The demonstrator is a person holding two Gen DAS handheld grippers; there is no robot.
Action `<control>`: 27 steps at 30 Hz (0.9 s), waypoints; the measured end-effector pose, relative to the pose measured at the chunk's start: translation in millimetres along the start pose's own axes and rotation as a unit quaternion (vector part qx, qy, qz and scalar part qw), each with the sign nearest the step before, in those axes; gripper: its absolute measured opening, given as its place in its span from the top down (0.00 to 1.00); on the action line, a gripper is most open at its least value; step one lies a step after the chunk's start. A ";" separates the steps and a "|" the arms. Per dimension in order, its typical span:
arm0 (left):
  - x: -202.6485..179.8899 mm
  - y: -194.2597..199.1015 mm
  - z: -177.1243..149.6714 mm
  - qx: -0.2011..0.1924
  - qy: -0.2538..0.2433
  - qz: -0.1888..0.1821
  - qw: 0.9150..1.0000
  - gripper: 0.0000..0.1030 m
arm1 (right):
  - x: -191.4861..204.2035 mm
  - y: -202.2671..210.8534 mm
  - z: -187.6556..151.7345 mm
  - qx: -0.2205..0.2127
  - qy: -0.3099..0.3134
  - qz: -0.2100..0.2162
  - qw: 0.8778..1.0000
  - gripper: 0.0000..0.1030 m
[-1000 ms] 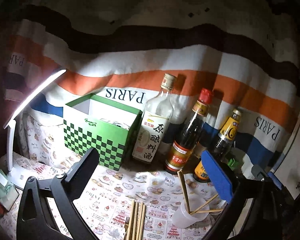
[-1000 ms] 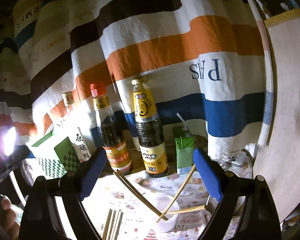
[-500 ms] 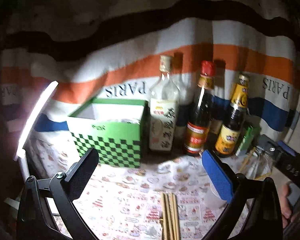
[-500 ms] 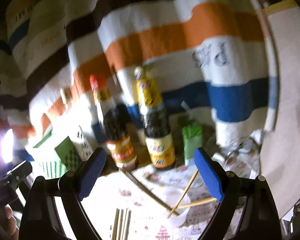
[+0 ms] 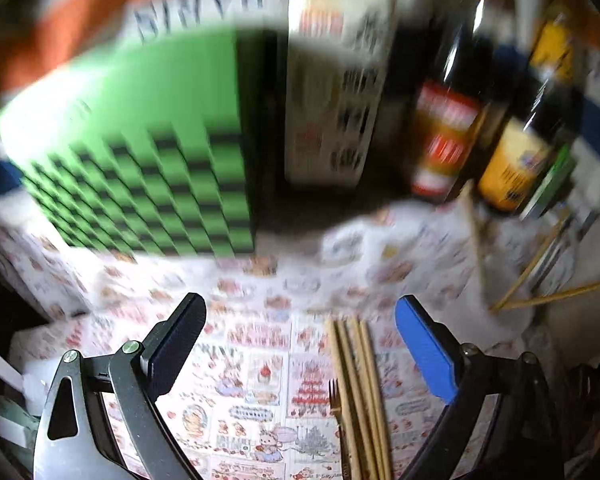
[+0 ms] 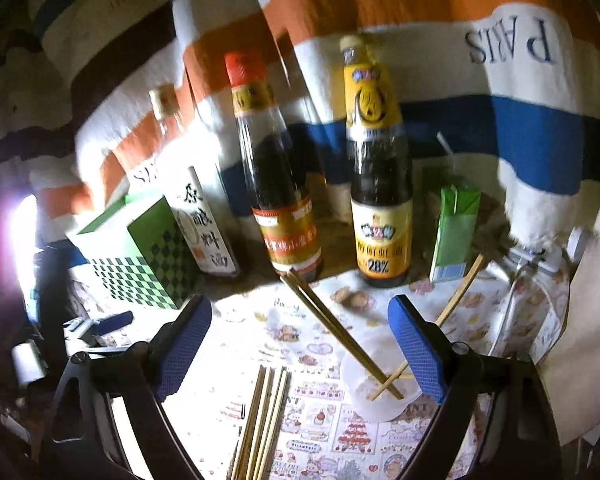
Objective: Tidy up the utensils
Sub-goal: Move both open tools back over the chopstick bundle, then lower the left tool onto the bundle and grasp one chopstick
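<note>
Here, both hand-held grippers hang released over the worktop [image 6: 228, 344].
Left hand-held gripper [image 5: 300, 340] and right hand-held gripper [image 6: 300, 344] grasp nothing; loose chopsticks [image 6: 264, 420] lie beside a cup [image 6: 376, 384] holding others.

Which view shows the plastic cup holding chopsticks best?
The right wrist view: the cup sits sharp near the frame's middle, with chopsticks leaning inside. In the left wrist view the cup is a blurred pale shape at the right edge.

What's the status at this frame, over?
Left gripper open, empty. Right gripper open, empty. Loose chopsticks flat on the mat; others stand in the plastic cup. Nothing blocking.
</note>
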State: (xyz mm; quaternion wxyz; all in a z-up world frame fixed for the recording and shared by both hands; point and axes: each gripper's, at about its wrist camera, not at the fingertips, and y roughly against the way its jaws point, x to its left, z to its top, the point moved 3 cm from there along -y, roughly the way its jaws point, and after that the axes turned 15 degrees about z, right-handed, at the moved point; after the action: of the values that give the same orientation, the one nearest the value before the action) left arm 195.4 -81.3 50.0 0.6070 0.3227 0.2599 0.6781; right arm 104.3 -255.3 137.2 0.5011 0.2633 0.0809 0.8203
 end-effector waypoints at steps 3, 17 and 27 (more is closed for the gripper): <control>-8.2 -28.5 -7.8 0.045 -0.015 -0.021 0.999 0.14 | -3.8 -7.8 -2.5 0.014 -0.007 -0.007 1.000 0.11; -43.7 -95.5 -32.8 0.142 -0.023 -0.036 0.989 0.54 | -37.5 -36.9 -3.0 0.039 -0.024 -0.080 0.996 0.11; -54.7 -127.7 -47.8 0.182 -0.018 -0.046 0.982 0.80 | -38.6 -49.2 -8.0 0.060 -0.037 -0.039 0.997 0.15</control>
State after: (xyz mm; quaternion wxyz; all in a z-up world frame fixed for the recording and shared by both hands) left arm 246.1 -117.2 -83.1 0.5732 0.4275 0.3826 0.5851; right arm 152.3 -263.8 97.3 0.5190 0.3200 0.1215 0.7832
